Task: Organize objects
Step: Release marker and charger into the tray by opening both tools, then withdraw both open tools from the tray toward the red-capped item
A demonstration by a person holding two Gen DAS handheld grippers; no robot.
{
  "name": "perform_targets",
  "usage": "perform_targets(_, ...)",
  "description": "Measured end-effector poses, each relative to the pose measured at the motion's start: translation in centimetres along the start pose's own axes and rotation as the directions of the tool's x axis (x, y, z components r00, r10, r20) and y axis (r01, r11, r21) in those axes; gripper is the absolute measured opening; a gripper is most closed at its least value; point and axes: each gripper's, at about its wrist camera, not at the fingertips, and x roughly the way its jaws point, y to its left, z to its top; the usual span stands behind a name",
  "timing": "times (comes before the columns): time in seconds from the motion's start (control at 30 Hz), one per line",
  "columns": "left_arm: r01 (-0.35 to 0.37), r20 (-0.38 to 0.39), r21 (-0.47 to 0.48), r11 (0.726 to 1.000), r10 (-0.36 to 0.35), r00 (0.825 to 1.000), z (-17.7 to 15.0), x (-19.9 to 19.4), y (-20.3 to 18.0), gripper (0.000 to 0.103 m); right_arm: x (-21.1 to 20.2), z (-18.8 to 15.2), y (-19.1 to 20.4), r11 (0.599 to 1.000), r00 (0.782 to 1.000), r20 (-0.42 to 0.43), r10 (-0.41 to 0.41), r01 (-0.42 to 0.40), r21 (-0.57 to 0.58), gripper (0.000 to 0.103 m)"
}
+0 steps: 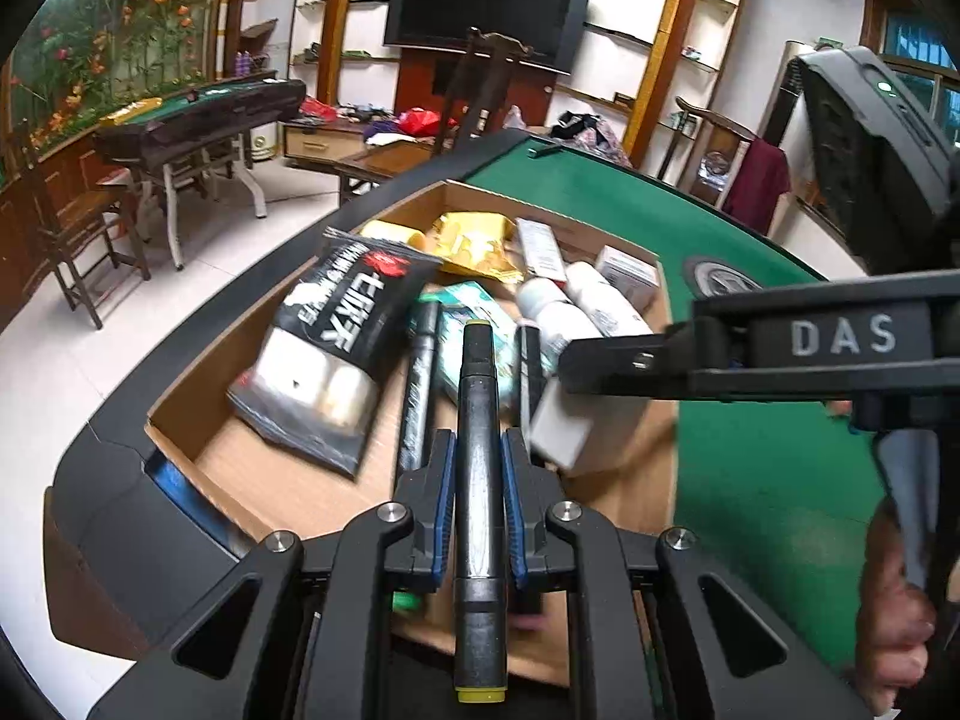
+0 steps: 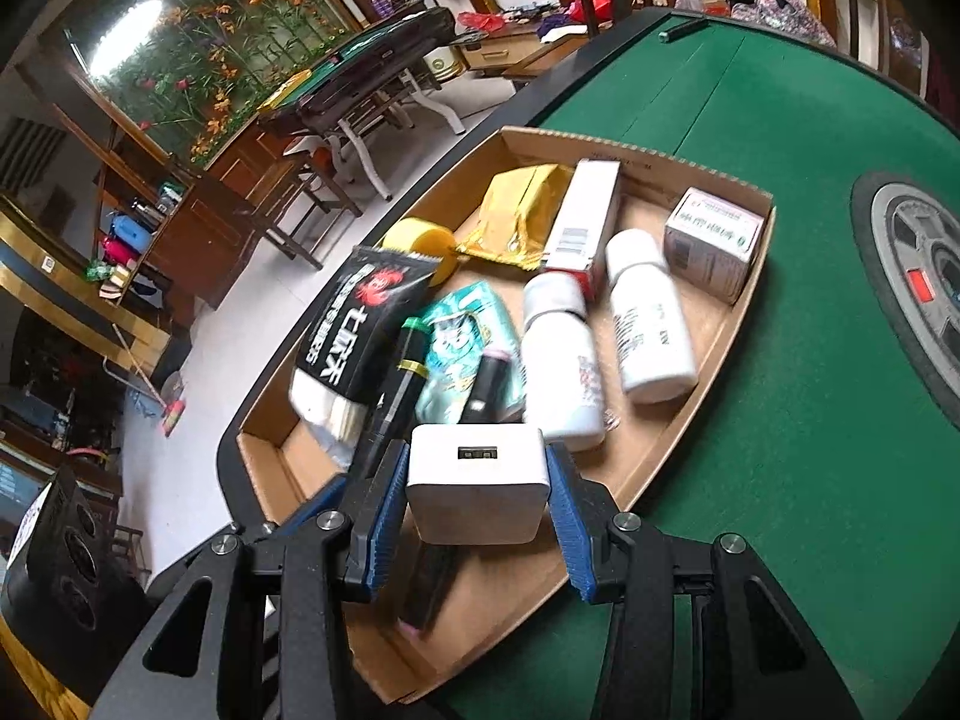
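Green felt table [image 2: 750, 138] carries our cardboard tray [image 2: 708, 324]. Our left gripper [image 1: 477, 462] clamps a black marker [image 1: 477, 420] lengthwise above it; our right gripper [image 2: 477, 480], angled down, squeezes a white charger [image 2: 477, 489]. Only the left view shows our hand [image 1: 894, 618].

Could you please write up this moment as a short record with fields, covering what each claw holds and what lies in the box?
Left claw: shut on a black marker with yellowish ends, over the box
Right claw: shut on a white charger, its port facing forward
Box: open cardboard tray on the green table, near its edge
In the box: two white bottles, black pouch, yellow packet, teal packet, small carton, more markers
On the table, far edge: one dark pen
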Motion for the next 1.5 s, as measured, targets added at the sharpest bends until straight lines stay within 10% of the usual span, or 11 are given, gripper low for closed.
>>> perform_targets(0.67, 0.003, -0.020, -0.019, 1.000, -0.003, 1.000, -0.6, -0.3, 0.2, 0.016, -0.2, 0.0, 0.7, 0.998, 0.997, 0.048, -0.058, 0.059, -0.020, 0.051)
perform_targets(0.87, 0.003, 0.028, -0.098, 0.995, -0.001, 1.000, -0.1, -2.0, 1.5, 0.075, -2.8, 0.1, -0.6, 0.999, 0.992, 0.118, -0.045, 0.041, 0.036, 0.082)
perform_targets(1.17, 0.009, 0.075, -0.072, 0.997, -0.004, 0.997, 2.4, -2.6, 0.8, 0.081, -6.0, -2.2, -6.2, 0.980, 0.979, 0.177, -0.104, 0.071, 0.183, 0.088)
perform_targets(1.33, 0.203, 0.023, -0.161, 0.966, -0.202, 0.979, 4.2, -0.3, 0.6, 0.081, -8.0, -4.0, -9.2, 0.963, 0.972, 0.204, -0.118, 0.061, 0.262, 0.088)
perform_targets(1.5, 0.221, -0.100, -0.065, 0.973, -0.227, 0.969, 3.1, 2.1, -2.4, 0.081, -10.3, -5.5, -12.0, 0.947, 0.965, 0.238, -0.111, 0.030, 0.320, 0.088)
